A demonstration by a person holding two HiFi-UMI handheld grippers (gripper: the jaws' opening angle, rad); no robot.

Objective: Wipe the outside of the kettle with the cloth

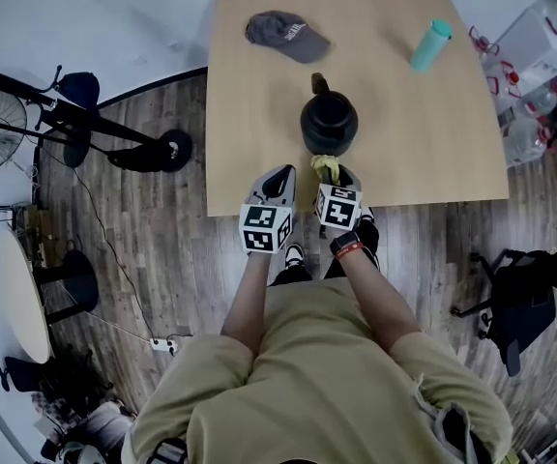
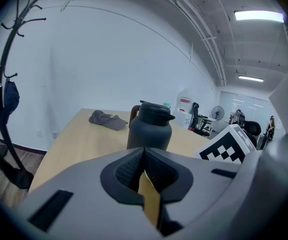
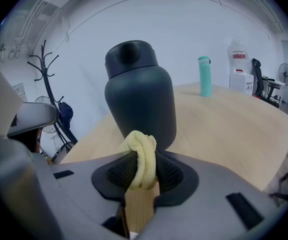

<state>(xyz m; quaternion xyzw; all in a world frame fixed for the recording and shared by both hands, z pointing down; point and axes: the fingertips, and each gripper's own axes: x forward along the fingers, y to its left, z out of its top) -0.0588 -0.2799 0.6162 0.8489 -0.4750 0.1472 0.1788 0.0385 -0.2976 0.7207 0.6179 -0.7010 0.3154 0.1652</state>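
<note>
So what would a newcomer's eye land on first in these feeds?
The dark rounded kettle stands near the front edge of the pale wooden table, and just before it the right gripper is shut on a bunched yellow cloth. Farther back, a grey cap lies at the left and a teal bottle stands at the right.

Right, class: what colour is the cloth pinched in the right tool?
Pale yellow. The cloth shows best in the right gripper view.

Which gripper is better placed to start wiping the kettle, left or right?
Right. The right gripper is shut on the yellow cloth, close before the kettle; the left gripper is shut and empty.
</note>
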